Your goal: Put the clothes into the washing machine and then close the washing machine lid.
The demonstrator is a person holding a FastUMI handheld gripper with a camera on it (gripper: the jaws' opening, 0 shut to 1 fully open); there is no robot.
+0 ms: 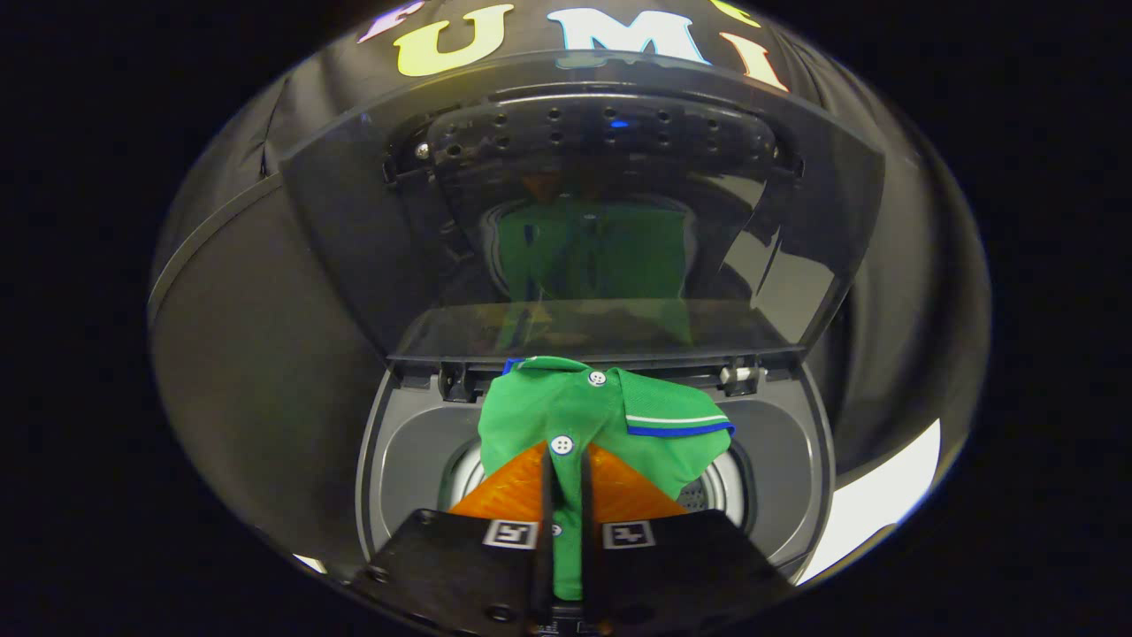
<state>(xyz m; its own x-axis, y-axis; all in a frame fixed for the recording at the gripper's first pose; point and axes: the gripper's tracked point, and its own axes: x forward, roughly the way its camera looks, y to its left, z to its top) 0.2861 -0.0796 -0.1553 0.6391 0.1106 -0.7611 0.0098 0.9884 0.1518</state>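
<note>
Green shirt (566,416) with white buttons and a blue-striped collar hangs pinched between the gripper (566,469) fingers, draped over the open drum mouth of the washing machine (814,478). Its lower folds hide behind the fingers. Beyond, the raised glossy lid (584,212) stands upright, leaving the opening's rim clear on both sides.

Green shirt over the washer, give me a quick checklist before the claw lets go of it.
1. Claw clamps the green shirt at its button strip: ok.
2. Lid raised, out of the way: ok.
3. Shirt above the drum opening: ok.
4. Whole shirt within the opening: not ok, the collar spreads toward the hinge side.
5. Space left inside the drum: cannot tell.
</note>
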